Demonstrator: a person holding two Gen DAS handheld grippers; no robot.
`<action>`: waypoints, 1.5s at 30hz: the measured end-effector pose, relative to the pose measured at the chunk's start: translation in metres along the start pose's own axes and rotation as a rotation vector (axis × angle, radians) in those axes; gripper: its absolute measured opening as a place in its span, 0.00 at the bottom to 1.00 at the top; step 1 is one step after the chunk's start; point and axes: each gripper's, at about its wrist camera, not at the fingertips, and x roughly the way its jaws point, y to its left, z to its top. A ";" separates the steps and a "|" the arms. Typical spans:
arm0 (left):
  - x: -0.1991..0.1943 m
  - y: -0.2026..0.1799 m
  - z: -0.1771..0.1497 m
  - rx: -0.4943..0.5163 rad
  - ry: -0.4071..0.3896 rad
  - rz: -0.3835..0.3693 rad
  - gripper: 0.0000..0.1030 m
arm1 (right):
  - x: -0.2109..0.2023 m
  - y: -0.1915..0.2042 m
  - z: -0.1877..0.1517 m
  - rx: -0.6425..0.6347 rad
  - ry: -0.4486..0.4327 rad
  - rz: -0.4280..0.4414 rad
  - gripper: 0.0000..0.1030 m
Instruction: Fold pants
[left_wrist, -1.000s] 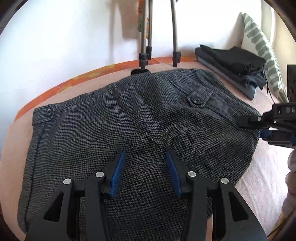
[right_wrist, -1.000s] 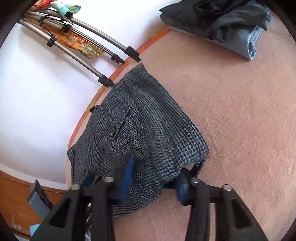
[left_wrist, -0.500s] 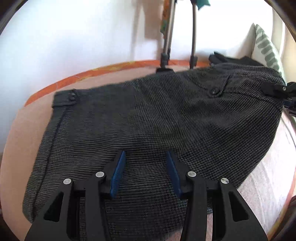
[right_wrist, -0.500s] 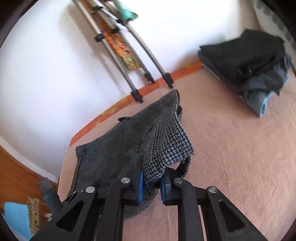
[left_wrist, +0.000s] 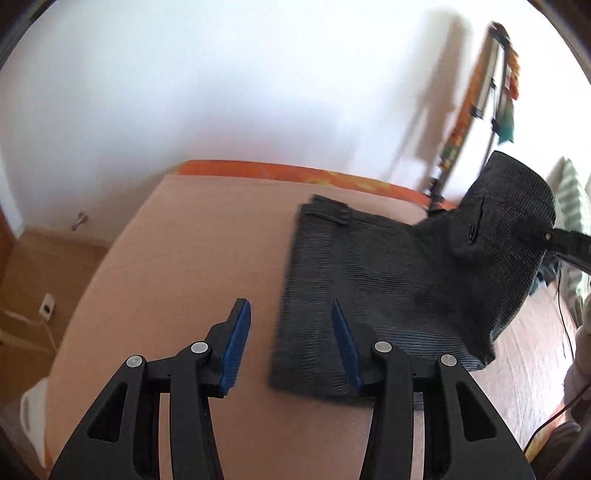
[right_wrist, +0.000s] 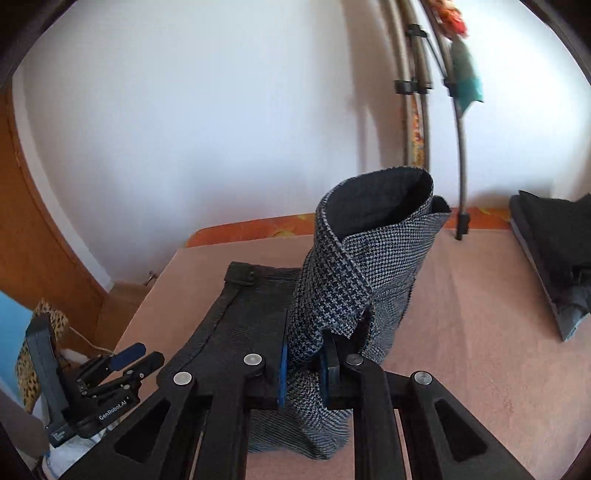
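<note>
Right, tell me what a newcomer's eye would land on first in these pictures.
First, the houndstooth pants: one side is pinched in the right gripper and raised into a curl that shows the dark lining, while the rest lies flat on the pink bed cover. Next, the left gripper hovers open by the pants' left edge, holding nothing. Behind, a stack of dark folded clothes sits at the far right of the bed.
</note>
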 end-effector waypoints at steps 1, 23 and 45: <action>-0.006 0.013 -0.002 -0.028 -0.005 0.010 0.43 | 0.006 0.014 0.000 -0.031 0.009 0.008 0.10; -0.027 0.064 -0.009 -0.151 -0.042 0.064 0.43 | 0.128 0.167 -0.057 -0.488 0.274 0.112 0.20; 0.036 -0.022 0.006 -0.089 0.068 -0.060 0.46 | 0.070 -0.037 0.039 -0.052 0.160 0.232 0.65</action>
